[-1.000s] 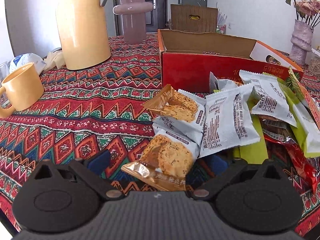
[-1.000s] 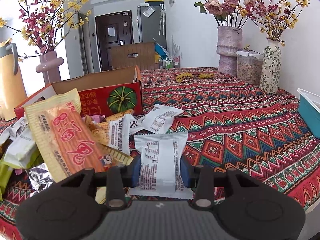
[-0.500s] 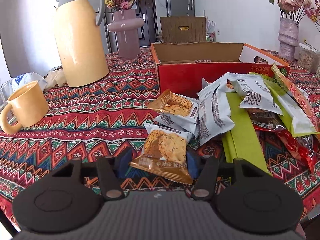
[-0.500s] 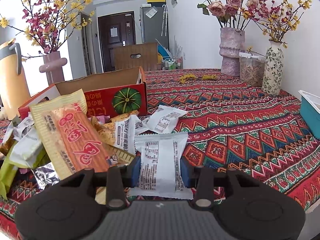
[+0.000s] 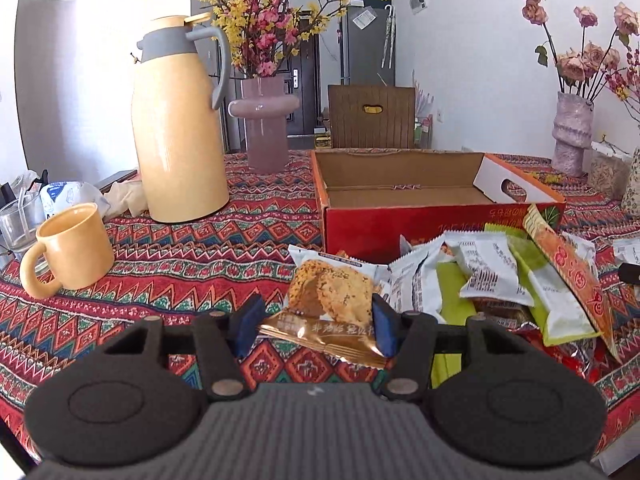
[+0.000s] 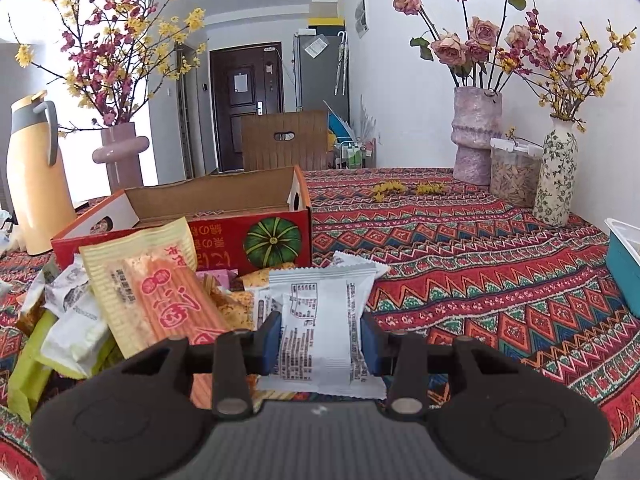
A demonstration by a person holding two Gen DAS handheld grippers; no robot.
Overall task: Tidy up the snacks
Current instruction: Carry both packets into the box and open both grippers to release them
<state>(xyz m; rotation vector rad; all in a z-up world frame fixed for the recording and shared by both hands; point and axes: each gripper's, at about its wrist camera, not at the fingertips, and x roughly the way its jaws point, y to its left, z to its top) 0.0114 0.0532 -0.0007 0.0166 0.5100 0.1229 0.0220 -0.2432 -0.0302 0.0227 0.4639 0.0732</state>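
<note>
Already, an oat cookie packet [image 5: 332,308] is clamped between the fingers of the left gripper [image 5: 316,326], raised in front of the box [image 5: 400,216]. A white packet [image 6: 320,328] is pinched by the narrow right gripper [image 6: 320,340], also before the box. From both, the open box lies straight ahead, its long axis crosswise; neither hand can be judged nearer.

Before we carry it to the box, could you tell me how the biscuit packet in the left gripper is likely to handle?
The biscuit packet probably weighs little. Its glossy film looks slippery and its free edge droops, so it may flop. The biscuit inside could crumble.
</note>
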